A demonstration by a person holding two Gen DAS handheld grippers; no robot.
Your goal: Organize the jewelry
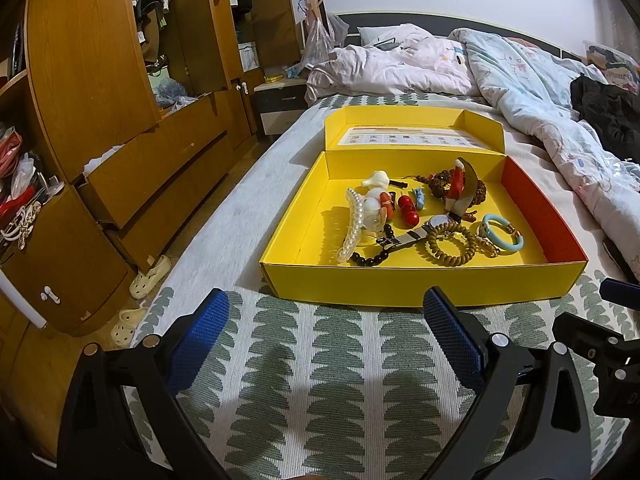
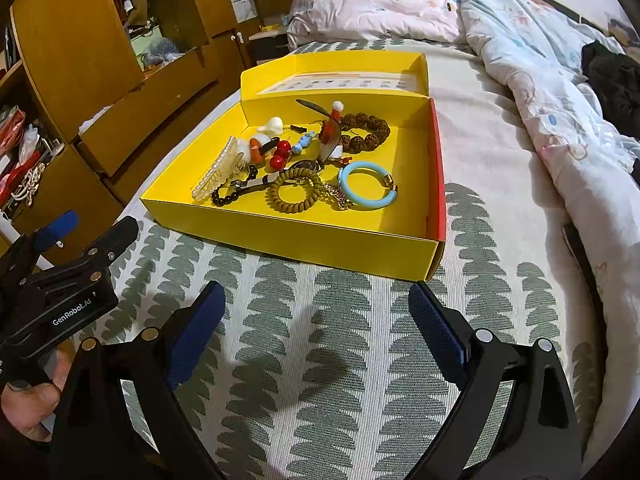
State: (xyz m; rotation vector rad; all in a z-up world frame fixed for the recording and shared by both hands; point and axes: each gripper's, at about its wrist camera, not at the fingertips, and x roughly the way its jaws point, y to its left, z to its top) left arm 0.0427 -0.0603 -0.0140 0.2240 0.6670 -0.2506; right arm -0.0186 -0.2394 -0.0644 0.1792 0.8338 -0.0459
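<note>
An open yellow box (image 1: 400,284) (image 2: 304,236) lies on the bed with jewelry inside. In it are a pearl hair clip (image 1: 354,226) (image 2: 214,174), a black bead bracelet (image 1: 372,258), a watch (image 1: 424,230), an olive coil band (image 1: 450,246) (image 2: 296,192), a light blue bangle (image 1: 502,234) (image 2: 366,186), red beads (image 1: 408,208) and a brown bead bracelet (image 2: 366,130). My left gripper (image 1: 326,308) is open and empty, just in front of the box. My right gripper (image 2: 316,300) is open and empty, in front of the box's right corner.
A leaf-patterned cover (image 1: 320,380) spreads over the bed under both grippers. A rumpled quilt (image 1: 540,92) and dark clothing (image 1: 608,108) lie at the right. A wooden wardrobe with open drawers (image 1: 120,140) stands at the left, slippers (image 1: 150,276) on the floor.
</note>
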